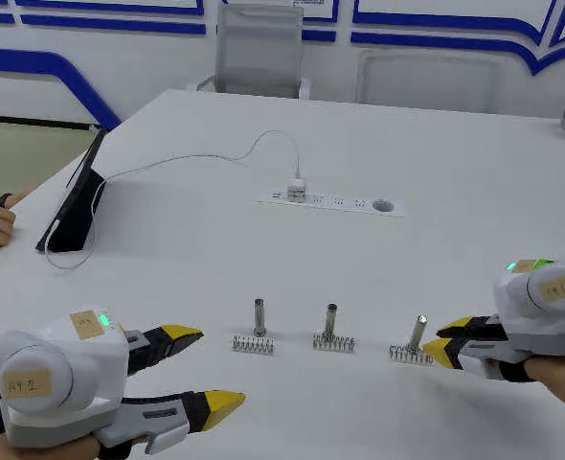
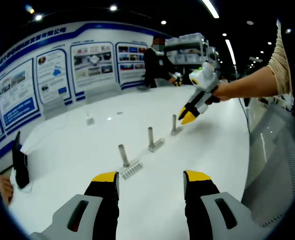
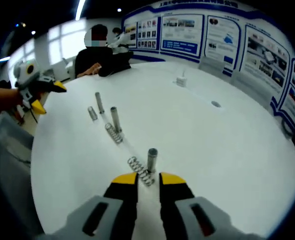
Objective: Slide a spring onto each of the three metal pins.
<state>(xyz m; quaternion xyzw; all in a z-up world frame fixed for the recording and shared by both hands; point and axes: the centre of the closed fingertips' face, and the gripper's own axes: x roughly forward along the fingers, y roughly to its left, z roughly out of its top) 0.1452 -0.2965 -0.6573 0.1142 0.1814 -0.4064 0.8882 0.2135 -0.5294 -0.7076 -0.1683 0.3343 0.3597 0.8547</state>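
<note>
Power strip (image 1: pixel 330 201), tablet (image 1: pixel 72 216) behind pins (image 1: pixel 331 319) — well apart.

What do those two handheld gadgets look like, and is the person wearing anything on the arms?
Both the left tongs and right tongs have rounded white bodies, dark grey jaws with yellow tips, tan handwritten labels and a green light. A beige knitted sleeve covers the arm behind the right one.
</note>
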